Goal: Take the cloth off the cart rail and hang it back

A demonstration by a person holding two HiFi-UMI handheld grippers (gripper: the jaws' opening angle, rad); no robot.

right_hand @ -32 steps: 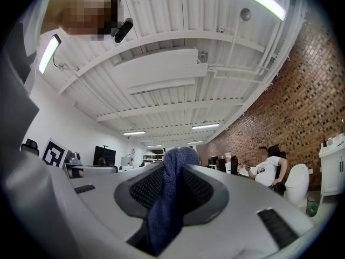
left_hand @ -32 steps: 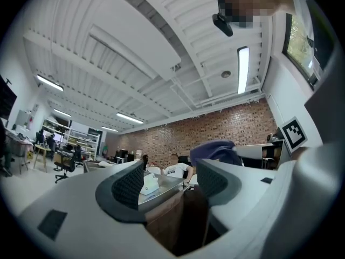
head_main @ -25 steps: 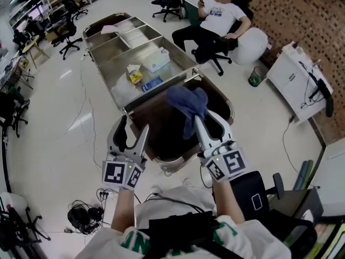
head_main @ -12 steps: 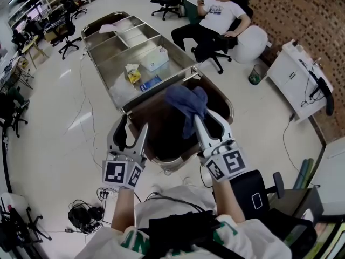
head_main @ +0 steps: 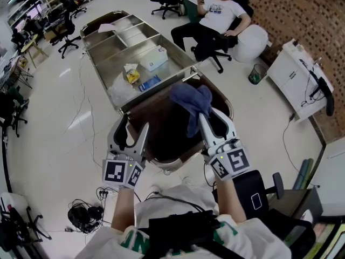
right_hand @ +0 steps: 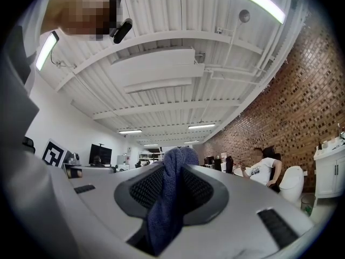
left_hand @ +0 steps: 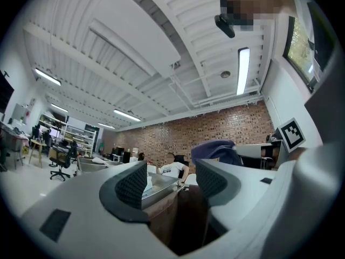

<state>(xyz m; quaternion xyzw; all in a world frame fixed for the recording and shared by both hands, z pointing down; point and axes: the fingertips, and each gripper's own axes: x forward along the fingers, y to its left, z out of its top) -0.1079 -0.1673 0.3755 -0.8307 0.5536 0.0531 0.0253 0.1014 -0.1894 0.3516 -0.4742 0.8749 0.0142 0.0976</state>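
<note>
Seen from above, a person stands at the near end of a steel cart (head_main: 116,63) with a gripper in each hand. The right gripper (head_main: 205,118) has its jaws pinched tight on a blue cloth (head_main: 190,100), which is lifted clear of the cart's rail (head_main: 167,161). From the jaws the cloth runs away from the person and bunches over the cart's dark bin (head_main: 161,125), its length lying roughly along the cart. The left gripper (head_main: 132,129) hovers over the cart's near left corner, jaws spread wide and empty, well apart from the cloth. The right hand seems best placed to drape it back, since the rail curves near its jaws on the person's side.
</note>
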